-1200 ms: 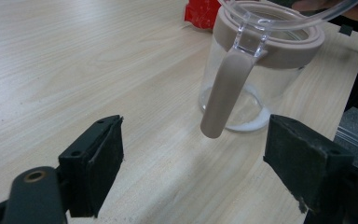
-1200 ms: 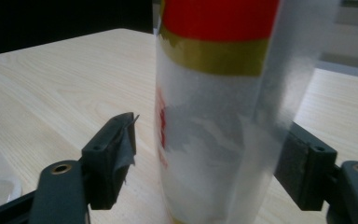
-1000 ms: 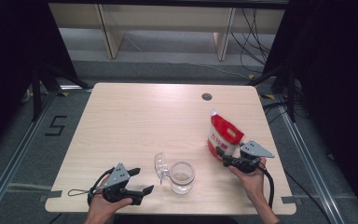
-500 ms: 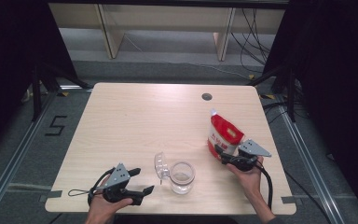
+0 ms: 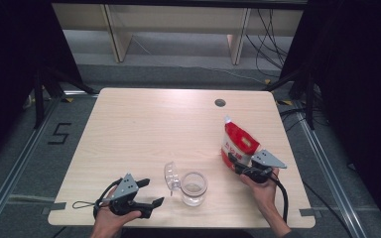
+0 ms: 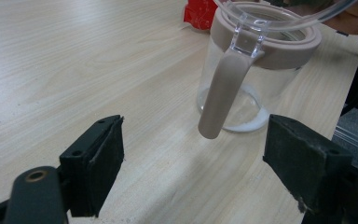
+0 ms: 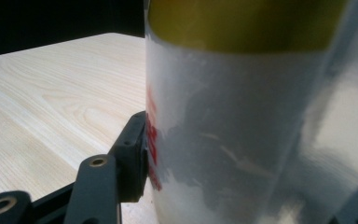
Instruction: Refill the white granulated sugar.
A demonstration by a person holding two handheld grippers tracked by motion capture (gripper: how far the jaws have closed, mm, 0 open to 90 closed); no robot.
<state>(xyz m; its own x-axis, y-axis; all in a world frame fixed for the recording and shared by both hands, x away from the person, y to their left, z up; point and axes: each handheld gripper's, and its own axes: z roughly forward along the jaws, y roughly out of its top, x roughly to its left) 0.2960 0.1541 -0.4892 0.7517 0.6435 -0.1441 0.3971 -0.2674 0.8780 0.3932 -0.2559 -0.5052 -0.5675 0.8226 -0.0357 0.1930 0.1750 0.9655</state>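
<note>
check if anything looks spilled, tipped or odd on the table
Nothing looks spilled or damaged. The glass jar stands upright with its clear lid flipped open beside it. The red pouch stands upright between the right gripper jaws, which have just been closing on it.

R gripper jaws just closing | pouch btwn, L pad touching its side | white/red/yellow print, blurred | table beneath
</note>
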